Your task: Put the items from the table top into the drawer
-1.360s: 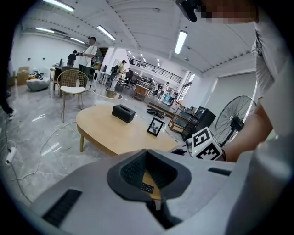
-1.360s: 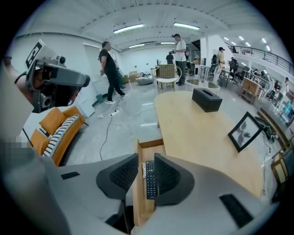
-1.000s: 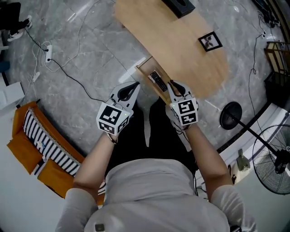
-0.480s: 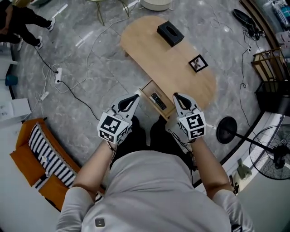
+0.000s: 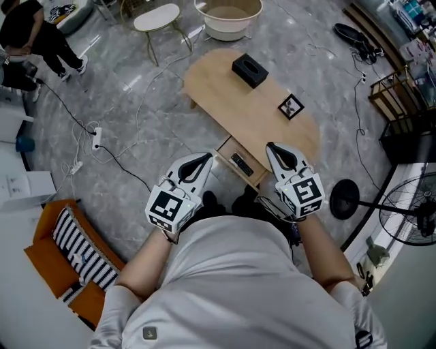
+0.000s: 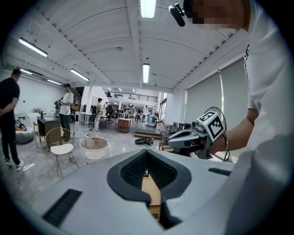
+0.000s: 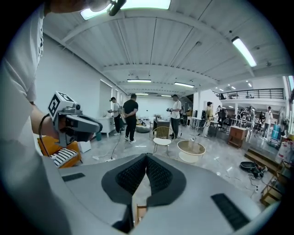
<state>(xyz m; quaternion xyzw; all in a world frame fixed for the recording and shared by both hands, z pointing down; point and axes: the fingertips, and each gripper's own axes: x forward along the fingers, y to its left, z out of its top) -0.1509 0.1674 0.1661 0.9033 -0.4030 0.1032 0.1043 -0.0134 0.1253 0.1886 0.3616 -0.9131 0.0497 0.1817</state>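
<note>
Far below me stands an oval wooden table (image 5: pixel 218 92). On it lie a black box (image 5: pixel 249 70) and a small square framed card (image 5: pixel 291 106). The drawer (image 5: pixel 228 151) under its near edge is pulled out, and a dark remote (image 5: pixel 241 164) lies inside. My left gripper (image 5: pixel 206 158) and right gripper (image 5: pixel 270 146) hang high above the drawer, one on each side, both shut and empty. The left gripper view has its closed pads (image 6: pixel 147 152) with the right gripper (image 6: pixel 183 137) beside them. The right gripper view shows touching pads (image 7: pixel 147 157) and the left gripper (image 7: pixel 80 123).
A round white stool (image 5: pixel 157 17) and a beige tub (image 5: pixel 228 15) stand beyond the table. Cables and a power strip (image 5: pixel 97 136) cross the marble floor at left. An orange striped seat (image 5: pixel 71 255) is at lower left, a black stand base (image 5: pixel 346 199) and fan (image 5: pixel 415 218) at right. People stand behind.
Both grippers have risen away from the drawer. The table and drawer now look smaller and farther below, and more of the room shows.
</note>
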